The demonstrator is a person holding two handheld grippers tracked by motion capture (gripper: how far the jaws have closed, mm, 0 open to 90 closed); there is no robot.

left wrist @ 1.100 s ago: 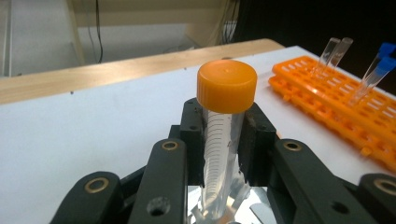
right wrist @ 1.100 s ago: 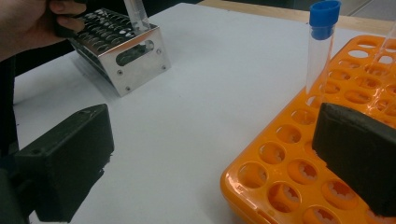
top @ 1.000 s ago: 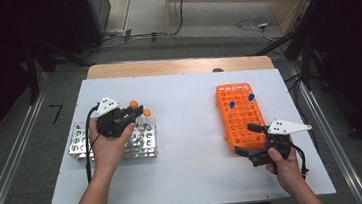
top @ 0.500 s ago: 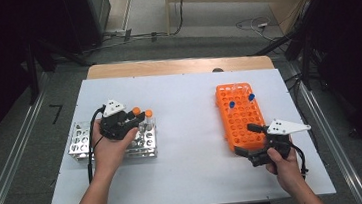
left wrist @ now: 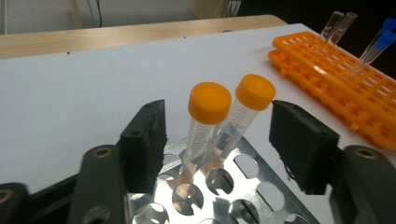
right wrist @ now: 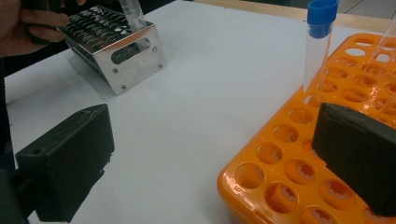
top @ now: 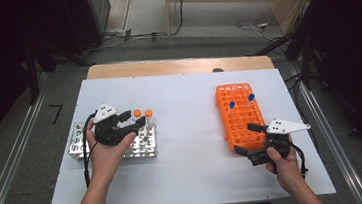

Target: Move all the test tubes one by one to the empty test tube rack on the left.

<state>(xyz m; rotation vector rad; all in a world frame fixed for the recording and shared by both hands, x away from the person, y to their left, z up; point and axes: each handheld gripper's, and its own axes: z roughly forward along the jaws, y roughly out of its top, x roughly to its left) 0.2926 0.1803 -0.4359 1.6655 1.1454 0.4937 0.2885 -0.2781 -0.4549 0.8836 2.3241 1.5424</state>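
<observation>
Two orange-capped tubes (top: 137,113) (top: 148,113) stand side by side in the right end of a metal rack (top: 143,151). My left gripper (top: 131,122) sits over that end; its jaws have just been opening. From the left gripper view both tubes (left wrist: 209,100) (left wrist: 255,91) rise between the parted jaws of the gripper (left wrist: 217,135), and neither pad presses on them. My right gripper (top: 242,137) rests open at the near corner of the orange rack (top: 241,121). Its jaws (right wrist: 212,158) straddle that corner (right wrist: 280,186) with nothing gripped.
Two blue-capped tubes (top: 231,105) (top: 251,96) stand in the orange rack, one of them (right wrist: 322,11) just ahead of my right gripper. A white mat (top: 185,111) covers the table between the two racks. A wooden edge (top: 175,66) runs along the far side.
The left jaws have opened off an orange-capped tube, which now stands in the metal rack beside the other one. The right hand has kept still.
</observation>
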